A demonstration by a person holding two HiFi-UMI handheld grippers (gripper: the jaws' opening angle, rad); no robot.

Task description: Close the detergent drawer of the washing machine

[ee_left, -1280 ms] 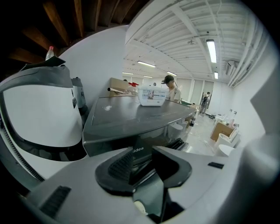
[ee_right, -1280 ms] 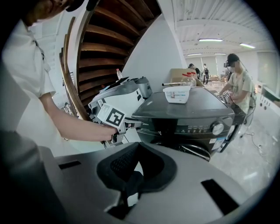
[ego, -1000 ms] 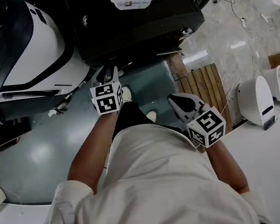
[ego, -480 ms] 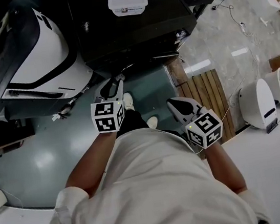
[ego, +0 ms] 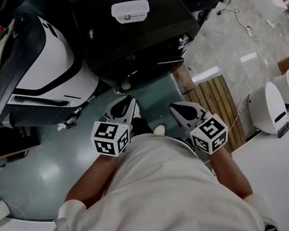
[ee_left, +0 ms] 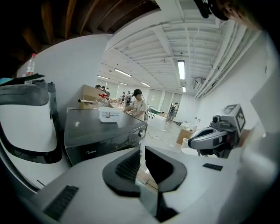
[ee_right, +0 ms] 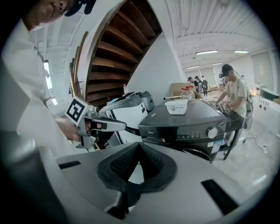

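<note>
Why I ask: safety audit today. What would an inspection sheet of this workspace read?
surface: glossy green floor.
job's things: dark washing machine; detergent drawer looks pushed in.
clutter: white tub on the machine; wooden slat board on the floor.
grippers: left tongs closing, nothing between; right tongs shut, empty.
cables: thin cords trail over the marble floor.
surroundings: white appliance beside the machine; a person stands beyond it.

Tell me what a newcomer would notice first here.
The dark grey washing machine fills the top centre, a white plastic tub resting on it. Below, the left gripper, jaws closing on nothing, and the right gripper carry black-and-white marker cubes.
</note>
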